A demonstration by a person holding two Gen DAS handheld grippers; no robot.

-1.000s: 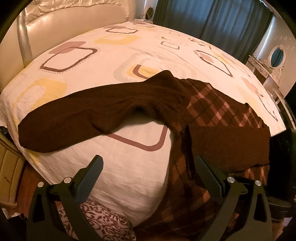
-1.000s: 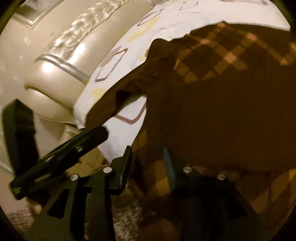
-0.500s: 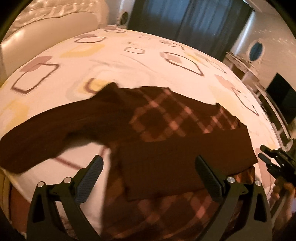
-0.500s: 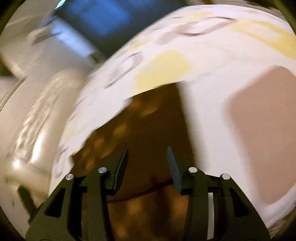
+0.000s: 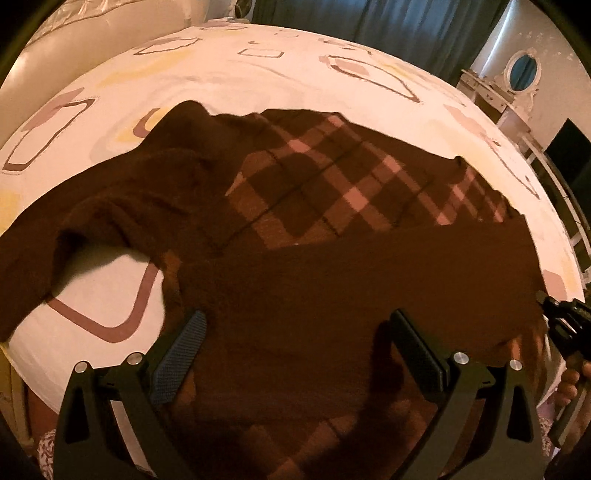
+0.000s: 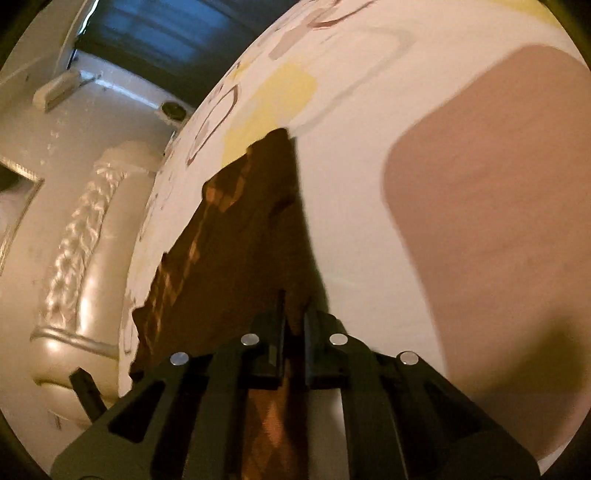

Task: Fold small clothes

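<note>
A dark brown sweater with a pink argyle front lies spread on the bed. One sleeve is folded across its body; the other sleeve stretches out to the left. My left gripper is open, its fingers hovering over the sweater's lower part. My right gripper is shut on the sweater's edge; it also shows at the right edge of the left wrist view.
The bed has a white sheet with rounded-square prints. A padded cream headboard stands at the left. Dark curtains and a white dressing table with an oval mirror are at the far right.
My right gripper swung to the sweater's right side and closed on its edge. My left gripper moved right and closer over the sweater's body, still open.
</note>
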